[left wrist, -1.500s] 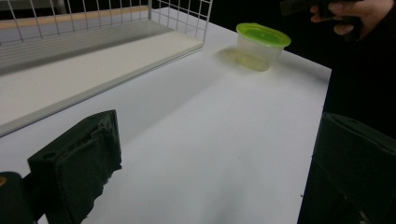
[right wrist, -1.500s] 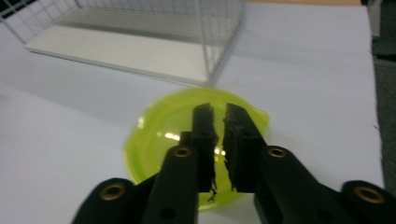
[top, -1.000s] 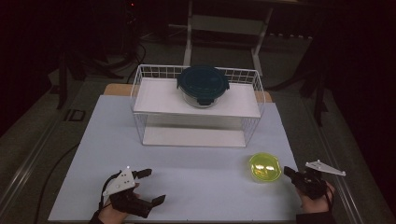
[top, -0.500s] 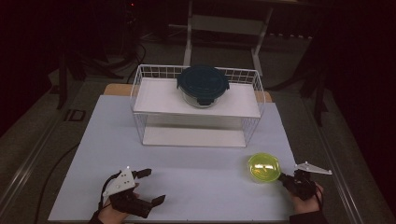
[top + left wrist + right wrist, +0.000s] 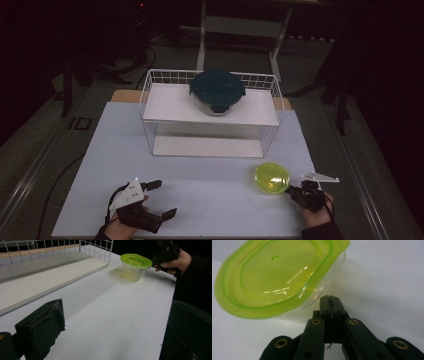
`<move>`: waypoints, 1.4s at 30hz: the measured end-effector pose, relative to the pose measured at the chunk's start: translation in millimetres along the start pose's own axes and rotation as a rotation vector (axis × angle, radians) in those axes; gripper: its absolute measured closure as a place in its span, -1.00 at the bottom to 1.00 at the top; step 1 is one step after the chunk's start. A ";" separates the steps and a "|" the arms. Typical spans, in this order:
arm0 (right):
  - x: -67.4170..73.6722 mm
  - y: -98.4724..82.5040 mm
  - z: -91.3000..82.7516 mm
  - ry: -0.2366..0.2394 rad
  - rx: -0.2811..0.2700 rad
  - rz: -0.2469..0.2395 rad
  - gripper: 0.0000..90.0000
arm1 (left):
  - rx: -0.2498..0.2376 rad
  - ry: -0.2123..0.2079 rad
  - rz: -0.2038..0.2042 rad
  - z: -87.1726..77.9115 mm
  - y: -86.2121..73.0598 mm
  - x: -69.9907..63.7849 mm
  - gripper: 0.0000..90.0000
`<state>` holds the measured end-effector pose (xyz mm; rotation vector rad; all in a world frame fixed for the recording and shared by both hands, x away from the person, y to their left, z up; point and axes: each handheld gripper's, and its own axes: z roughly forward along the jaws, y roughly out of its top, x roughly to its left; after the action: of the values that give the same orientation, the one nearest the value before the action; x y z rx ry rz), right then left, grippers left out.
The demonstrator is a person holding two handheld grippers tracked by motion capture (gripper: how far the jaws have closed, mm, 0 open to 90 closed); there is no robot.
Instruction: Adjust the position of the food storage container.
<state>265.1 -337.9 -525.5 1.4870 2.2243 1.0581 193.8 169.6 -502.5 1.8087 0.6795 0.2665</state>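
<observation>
High view gives us the white table (image 5: pixel 200 185), with the wire rack (image 5: pixel 212 112) as landmark. Nearer us than its right end sits the green-lidded container (image 5: pixel 272 178); our right gripper (image 5: pixel 292 192), jaws closed and empty, meets its rim. Our left gripper (image 5: pixel 162 199) gapes wide, holding nothing.

I can't read any words, numbers or signs here. The green lid (image 5: pixel 279 277) in front of me is plain, and the dark lid (image 5: pixel 217 88) far off at 12 o'clock is too small to tell.
</observation>
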 end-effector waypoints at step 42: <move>47.5 33.0 45.2 0.113 0.061 -0.094 0.99 | -0.004 -0.006 0.002 -2.6 -0.1 0.1 -0.99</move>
<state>293.0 -270.0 -526.1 1.3624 2.3985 1.0788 192.6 171.7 -501.7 1.8062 0.6728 0.2637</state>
